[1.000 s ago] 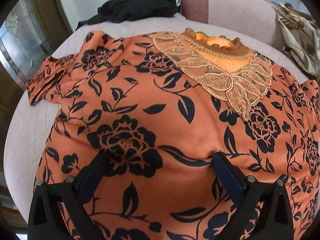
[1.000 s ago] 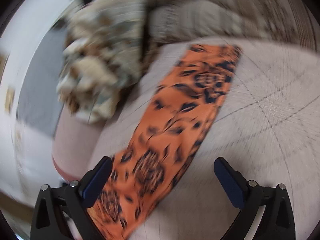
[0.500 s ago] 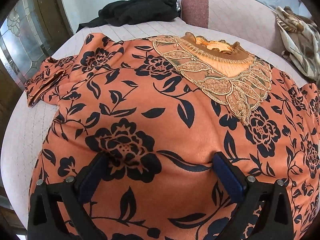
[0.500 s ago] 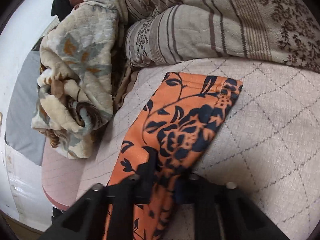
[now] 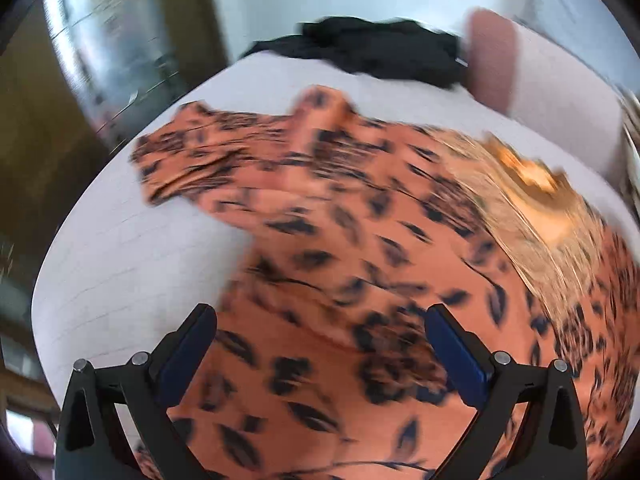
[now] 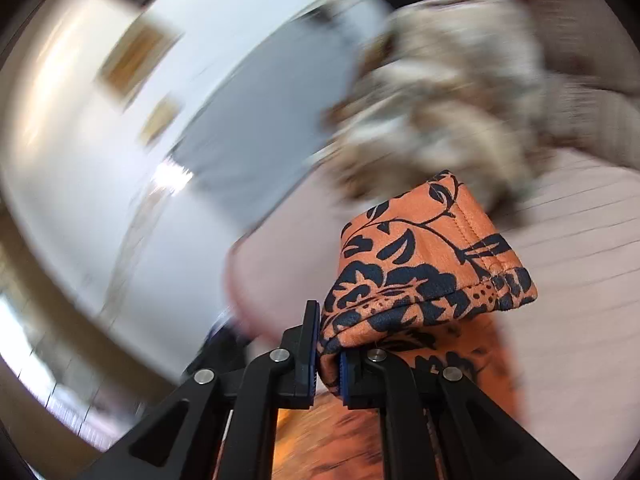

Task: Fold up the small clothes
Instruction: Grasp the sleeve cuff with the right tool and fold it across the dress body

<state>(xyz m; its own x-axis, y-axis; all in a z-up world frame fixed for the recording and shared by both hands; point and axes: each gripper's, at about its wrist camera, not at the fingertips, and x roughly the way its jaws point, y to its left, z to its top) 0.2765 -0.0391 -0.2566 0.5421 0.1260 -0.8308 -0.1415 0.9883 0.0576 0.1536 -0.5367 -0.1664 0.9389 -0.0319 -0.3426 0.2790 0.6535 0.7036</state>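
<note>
An orange top with a black flower print (image 5: 360, 264) lies spread on a pale quilted bed, its gold lace collar (image 5: 528, 192) at the right; the picture is blurred by motion. My left gripper (image 5: 320, 344) hovers open over the top's body, nothing between its blue pads. In the right wrist view my right gripper (image 6: 329, 354) is shut on the top's sleeve (image 6: 424, 264), lifted off the bed with the cuff end standing up past the fingers.
A black garment (image 5: 372, 52) lies at the bed's far edge beside a pink cushion (image 5: 492, 64). A crumpled beige patterned cloth (image 6: 448, 92) and a striped blanket sit behind the lifted sleeve. Bare quilt (image 5: 132, 256) shows left of the top.
My right gripper closed on the sleeve and lifted it off the bed, rolling as it rose. My left gripper shifted, so the top's left sleeve and bare quilt now show more.
</note>
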